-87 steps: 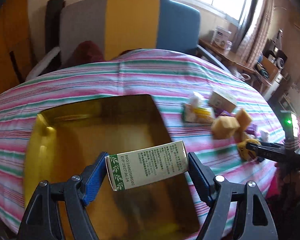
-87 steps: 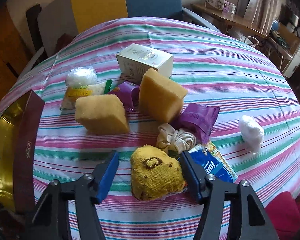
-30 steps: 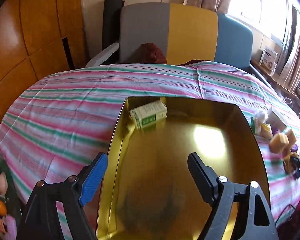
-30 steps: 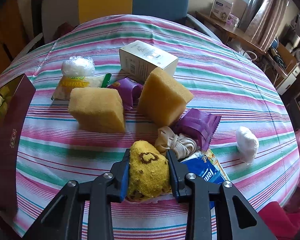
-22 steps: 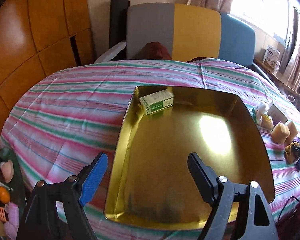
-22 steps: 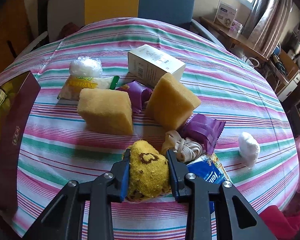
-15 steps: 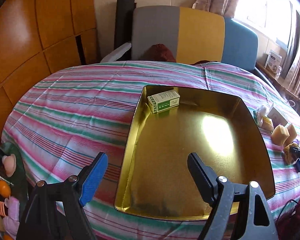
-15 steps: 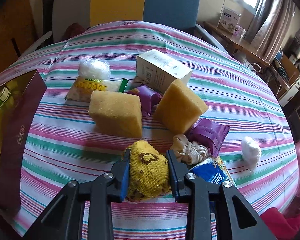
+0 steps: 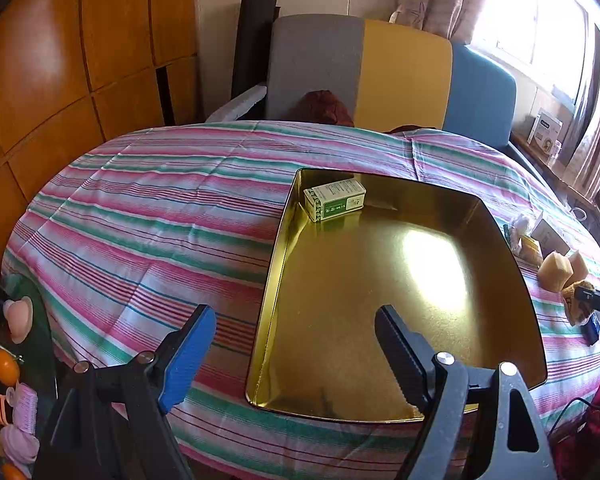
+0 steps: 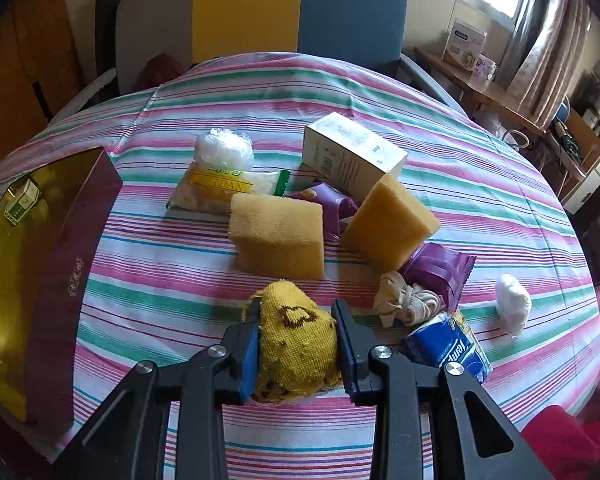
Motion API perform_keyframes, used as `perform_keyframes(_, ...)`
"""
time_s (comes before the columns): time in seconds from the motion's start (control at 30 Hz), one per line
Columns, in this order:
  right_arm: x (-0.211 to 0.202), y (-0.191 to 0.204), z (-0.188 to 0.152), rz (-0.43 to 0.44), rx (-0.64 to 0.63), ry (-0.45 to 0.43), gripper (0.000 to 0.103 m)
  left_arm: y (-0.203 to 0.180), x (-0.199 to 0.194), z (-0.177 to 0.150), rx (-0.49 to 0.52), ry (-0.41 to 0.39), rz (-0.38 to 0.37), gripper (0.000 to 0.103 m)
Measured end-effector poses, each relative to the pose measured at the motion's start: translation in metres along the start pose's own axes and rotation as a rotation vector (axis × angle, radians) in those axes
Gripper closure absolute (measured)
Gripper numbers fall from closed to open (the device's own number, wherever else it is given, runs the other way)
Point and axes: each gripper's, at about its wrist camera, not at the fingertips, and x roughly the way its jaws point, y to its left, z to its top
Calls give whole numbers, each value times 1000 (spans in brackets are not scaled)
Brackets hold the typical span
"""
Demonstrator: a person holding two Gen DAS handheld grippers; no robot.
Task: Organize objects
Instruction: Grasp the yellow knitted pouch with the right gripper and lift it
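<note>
One item, the green-and-white carton [image 9: 335, 202], is lying in the far left corner of the gold tray [image 9: 500, 240], while the sponges [image 10: 278, 240], boxes and packets are waiting on the striped counter [image 10: 480, 184]. Your right tongs [image 10: 296, 344] are clamping the yellow knitted pouch [image 10: 296, 340] near the counter's front edge, and your left tongs [image 9: 296, 344] are hanging spread apart and holding nothing over the tray's near rim.

Lived-in home, striped tablecloth [image 9: 160, 216] on round table, upholstered chair [image 9: 380, 76], curtained window [image 9: 540, 28], wood-panelled wall [image 9: 60, 60]
</note>
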Motion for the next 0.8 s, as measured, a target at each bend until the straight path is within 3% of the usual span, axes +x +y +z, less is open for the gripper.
perform_keyframes(0.57,-60,103,27,195,-139,-133,70,10,4,-4,-23,13,-11,20)
perform_keyframes(0.8,-65,154,28,301,-207,-125,70,15,8,-4,-33,26,-16,20)
